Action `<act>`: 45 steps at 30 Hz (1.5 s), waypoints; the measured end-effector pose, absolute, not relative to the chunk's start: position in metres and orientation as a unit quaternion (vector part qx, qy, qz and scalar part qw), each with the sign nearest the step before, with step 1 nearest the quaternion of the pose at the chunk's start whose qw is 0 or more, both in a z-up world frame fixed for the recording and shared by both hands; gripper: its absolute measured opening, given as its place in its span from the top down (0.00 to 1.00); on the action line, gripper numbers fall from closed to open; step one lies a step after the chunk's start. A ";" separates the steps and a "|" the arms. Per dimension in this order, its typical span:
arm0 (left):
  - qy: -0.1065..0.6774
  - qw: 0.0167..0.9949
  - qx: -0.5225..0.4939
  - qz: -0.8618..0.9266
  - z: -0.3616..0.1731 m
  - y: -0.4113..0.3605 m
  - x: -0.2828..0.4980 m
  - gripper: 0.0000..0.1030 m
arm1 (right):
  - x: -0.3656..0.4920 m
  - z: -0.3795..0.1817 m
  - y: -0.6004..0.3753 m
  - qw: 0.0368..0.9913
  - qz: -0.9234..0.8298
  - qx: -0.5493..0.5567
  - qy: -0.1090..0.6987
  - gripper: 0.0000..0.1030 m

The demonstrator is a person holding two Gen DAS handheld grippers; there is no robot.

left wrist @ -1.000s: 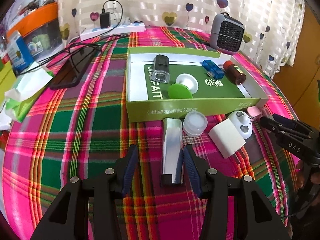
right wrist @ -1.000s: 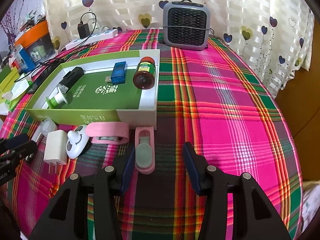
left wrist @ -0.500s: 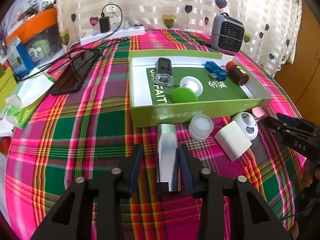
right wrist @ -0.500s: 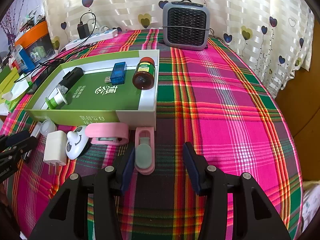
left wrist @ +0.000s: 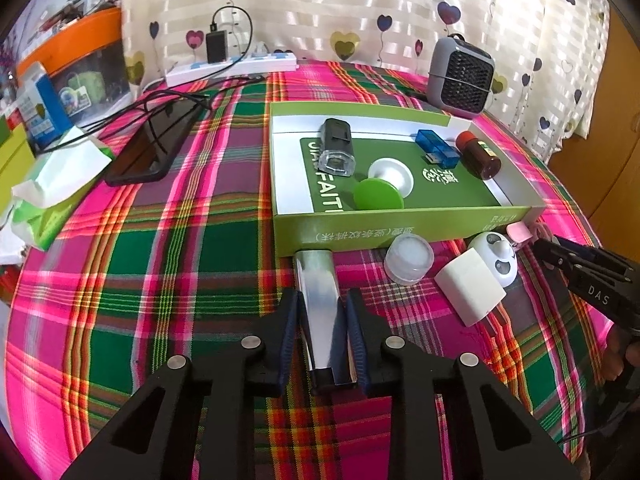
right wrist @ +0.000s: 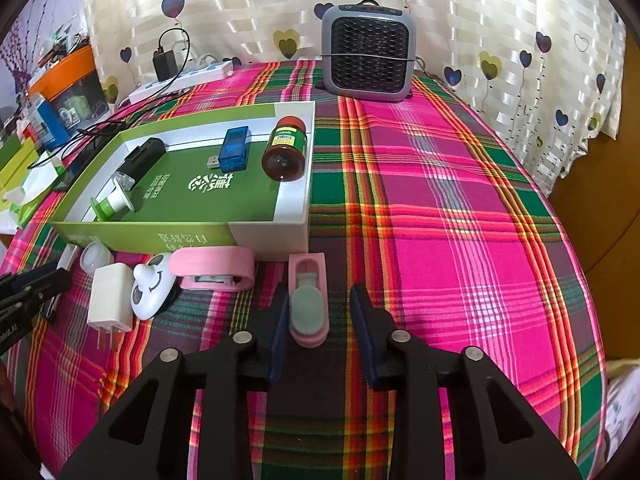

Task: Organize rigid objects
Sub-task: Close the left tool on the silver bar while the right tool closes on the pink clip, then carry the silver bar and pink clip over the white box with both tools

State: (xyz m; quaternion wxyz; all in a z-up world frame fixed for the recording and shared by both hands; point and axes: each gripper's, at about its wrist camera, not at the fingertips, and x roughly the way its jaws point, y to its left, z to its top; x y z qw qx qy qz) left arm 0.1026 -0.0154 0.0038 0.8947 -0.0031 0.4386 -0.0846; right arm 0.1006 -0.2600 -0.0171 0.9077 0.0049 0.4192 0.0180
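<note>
Plaid cloth in pink and green covers the table, with the green box [left wrist: 404,228] at frame centre; below it in the left wrist view, the left gripper [left wrist: 322,320] has closed on the silver bar [left wrist: 320,300], whose far end nearly touches the box wall and could catch there if lifted flat. Only the right wrist view shows the right gripper [right wrist: 320,320] parted wide around the pink clip [right wrist: 309,300], one pad touching it, so closing off-centre could skid it sideways.
</note>
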 end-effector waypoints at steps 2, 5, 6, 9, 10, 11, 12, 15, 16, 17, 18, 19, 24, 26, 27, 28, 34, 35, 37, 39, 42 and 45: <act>0.438 0.895 -0.004 -0.085 0.004 -0.015 0.103 0.77 | 0.100 -0.017 -0.260 0.908 0.019 0.004 0.419 0.76; 0.439 0.895 -0.003 -0.085 0.004 -0.015 0.103 0.77 | 0.100 -0.017 -0.260 0.908 0.018 0.005 0.418 0.80; 0.439 0.895 -0.003 -0.084 0.004 -0.015 0.103 0.77 | 0.100 -0.017 -0.260 0.908 0.017 0.005 0.418 0.82; 0.438 0.895 -0.003 -0.084 0.004 -0.015 0.102 0.77 | 0.100 -0.017 -0.260 0.908 0.017 0.006 0.418 0.82; 0.438 0.895 -0.003 -0.085 0.004 -0.015 0.102 0.77 | 0.100 -0.017 -0.260 0.908 0.016 0.005 0.418 0.82; 0.438 0.895 -0.004 -0.085 0.004 -0.015 0.102 0.77 | 0.100 -0.017 -0.261 0.908 0.017 0.006 0.418 0.82; 0.438 0.895 -0.004 -0.085 0.004 -0.015 0.102 0.77 | 0.100 -0.017 -0.261 0.908 0.017 0.006 0.418 0.82; 0.438 0.895 -0.002 -0.084 0.004 -0.015 0.102 0.77 | 0.100 -0.017 -0.260 0.908 0.017 0.006 0.418 0.82; 0.438 0.895 -0.004 -0.085 0.004 -0.014 0.102 0.77 | 0.100 -0.017 -0.260 0.908 0.017 0.006 0.418 0.82; 0.438 0.895 -0.004 -0.085 0.004 -0.014 0.102 0.77 | 0.100 -0.017 -0.260 0.908 0.017 0.006 0.418 0.82; 0.438 0.895 -0.005 -0.085 0.004 -0.015 0.102 0.77 | 0.100 -0.017 -0.261 0.908 0.017 0.006 0.418 0.82; 0.438 0.895 -0.004 -0.085 0.004 -0.015 0.102 0.77 | 0.100 -0.017 -0.260 0.908 0.017 0.006 0.418 0.82; 0.438 0.895 -0.004 -0.085 0.004 -0.014 0.102 0.77 | 0.100 -0.017 -0.261 0.908 0.017 0.007 0.418 0.82; 0.438 0.895 -0.005 -0.085 0.004 -0.014 0.102 0.78 | 0.100 -0.017 -0.261 0.908 0.017 0.007 0.418 0.82; 0.438 0.895 -0.005 -0.085 0.004 -0.014 0.102 0.78 | 0.099 -0.017 -0.261 0.908 0.017 0.007 0.418 0.82; 0.438 0.895 -0.005 -0.085 0.004 -0.014 0.102 0.78 | 0.099 -0.017 -0.261 0.908 0.017 0.007 0.418 0.82; 0.438 0.895 -0.005 -0.086 0.004 -0.014 0.102 0.79 | 0.099 -0.017 -0.262 0.908 0.017 0.009 0.418 0.82; 0.438 0.895 -0.006 -0.086 0.004 -0.014 0.102 0.79 | 0.099 -0.017 -0.262 0.908 0.017 0.009 0.418 0.82; 0.438 0.895 -0.006 -0.087 0.005 -0.014 0.102 0.79 | 0.099 -0.017 -0.262 0.908 0.017 0.009 0.418 0.82; 0.437 0.895 -0.006 -0.089 0.006 -0.015 0.102 0.79 | 0.099 -0.017 -0.263 0.908 0.017 0.011 0.418 0.82; 0.435 0.896 -0.006 -0.089 0.007 -0.017 0.101 0.79 | 0.097 -0.017 -0.263 0.908 0.016 0.016 0.418 0.82; 0.433 0.897 -0.006 -0.090 0.007 -0.017 0.100 0.79 | 0.095 -0.017 -0.262 0.908 0.016 0.018 0.418 0.82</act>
